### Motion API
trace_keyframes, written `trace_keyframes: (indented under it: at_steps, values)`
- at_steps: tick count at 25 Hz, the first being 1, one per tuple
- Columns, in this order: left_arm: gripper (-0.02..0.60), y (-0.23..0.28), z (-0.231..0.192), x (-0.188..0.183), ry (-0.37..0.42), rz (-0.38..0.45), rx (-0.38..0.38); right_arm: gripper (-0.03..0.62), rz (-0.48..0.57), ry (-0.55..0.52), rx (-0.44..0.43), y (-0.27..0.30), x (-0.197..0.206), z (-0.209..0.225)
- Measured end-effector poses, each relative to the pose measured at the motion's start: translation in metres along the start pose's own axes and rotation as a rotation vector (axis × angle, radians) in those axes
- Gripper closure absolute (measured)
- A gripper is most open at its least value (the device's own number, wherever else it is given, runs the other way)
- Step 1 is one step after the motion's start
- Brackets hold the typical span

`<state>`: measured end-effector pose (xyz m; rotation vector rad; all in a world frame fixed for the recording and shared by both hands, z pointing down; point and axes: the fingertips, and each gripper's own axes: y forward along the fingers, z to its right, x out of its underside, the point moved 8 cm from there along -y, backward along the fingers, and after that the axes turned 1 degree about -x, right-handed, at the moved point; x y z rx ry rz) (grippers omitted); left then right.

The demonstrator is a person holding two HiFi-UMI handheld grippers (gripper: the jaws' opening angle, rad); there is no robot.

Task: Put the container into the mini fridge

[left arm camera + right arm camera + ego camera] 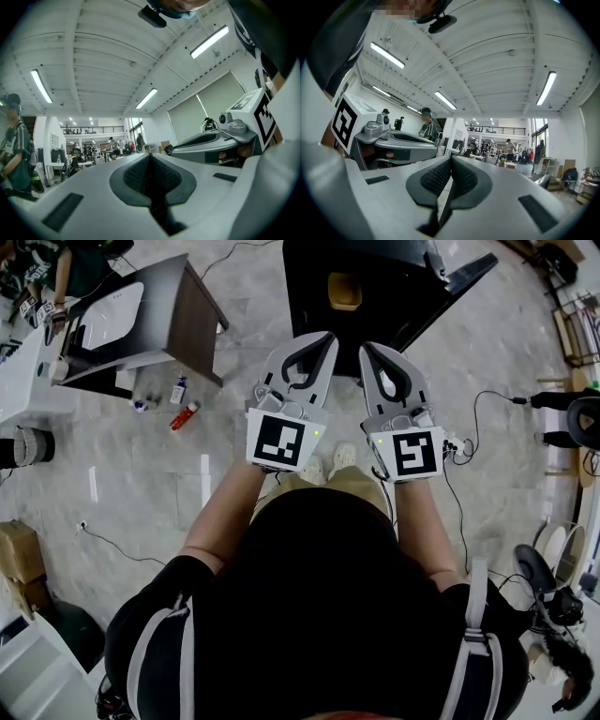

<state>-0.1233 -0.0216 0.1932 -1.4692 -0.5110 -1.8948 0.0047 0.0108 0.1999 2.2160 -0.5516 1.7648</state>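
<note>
Overhead, a person [319, 615] stands on a pale marbled floor [141, 484] with a gripper in each hand, both held out side by side at the centre of the frame. The left gripper [317, 341] is closed, and its own view shows the dark ribbed pads [140, 176] pressed together with nothing between them. The right gripper [375, 351] is likewise closed and empty, its pads [461, 178] meeting along a thin seam. Just beyond the two tips, at the top centre of the frame, stands the black mini fridge [403, 287]. The yellowish container [344, 292] shows against the fridge's dark body, well apart from both grippers; whether it sits on the unit or inside it cannot be told. In the upper left of the frame a grey tabletop [164, 296] stands, with a red bottle [184, 415] and a white bottle [178, 390] on the floor just below it. A cardboard box [19, 554] sits at the left edge
</note>
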Motion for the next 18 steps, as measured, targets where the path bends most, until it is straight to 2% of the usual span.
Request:
trace_keyframes:
  at_steps: [18]
  values:
    - [0.558,-0.0037,-0.0038,0.0067,0.005,0.001,0.011,0.557,-0.01,-0.013,0.022,0.0004,0.0016,-0.0047]
